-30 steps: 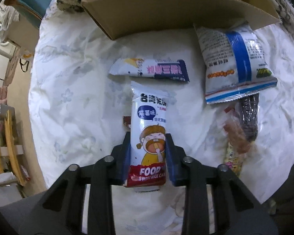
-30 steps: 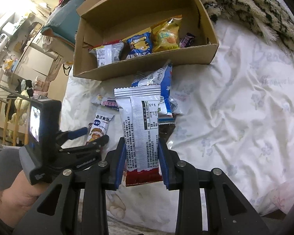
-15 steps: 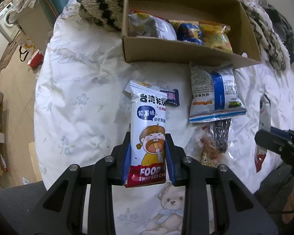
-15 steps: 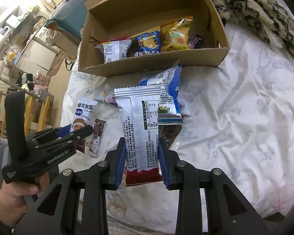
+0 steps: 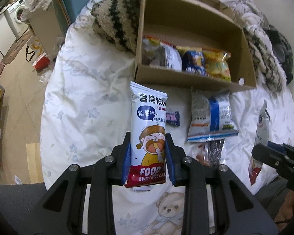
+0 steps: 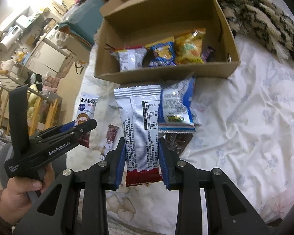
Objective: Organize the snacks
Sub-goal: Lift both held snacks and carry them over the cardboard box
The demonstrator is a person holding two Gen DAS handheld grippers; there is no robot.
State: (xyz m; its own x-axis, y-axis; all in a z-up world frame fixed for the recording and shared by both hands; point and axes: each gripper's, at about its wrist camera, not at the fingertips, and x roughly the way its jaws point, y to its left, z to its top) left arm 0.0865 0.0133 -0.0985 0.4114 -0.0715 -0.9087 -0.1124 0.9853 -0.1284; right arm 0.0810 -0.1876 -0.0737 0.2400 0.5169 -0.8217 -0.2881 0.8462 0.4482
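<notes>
Four snack bags sit in the brown cardboard box (image 6: pixel 162 74), both grippers (image 5: pixel 148 162) (image 6: pixel 142 159) clamp rice-cake packets (image 5: pixel 149 129) (image 6: pixel 141 125), and several packets remain on the white floral sheet (image 6: pixel 245 117).

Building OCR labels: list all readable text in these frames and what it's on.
"台湾米饼", "紫薯味", "FOOD", "SWEET RICE CAK": front of the rice cake pack in the left tool.
"GenRobot.AI": side of the left tool.
"每100克": pack in the right tool; remaining fine print unreadable.
Blue bag and boxed snacks: blurred.
</notes>
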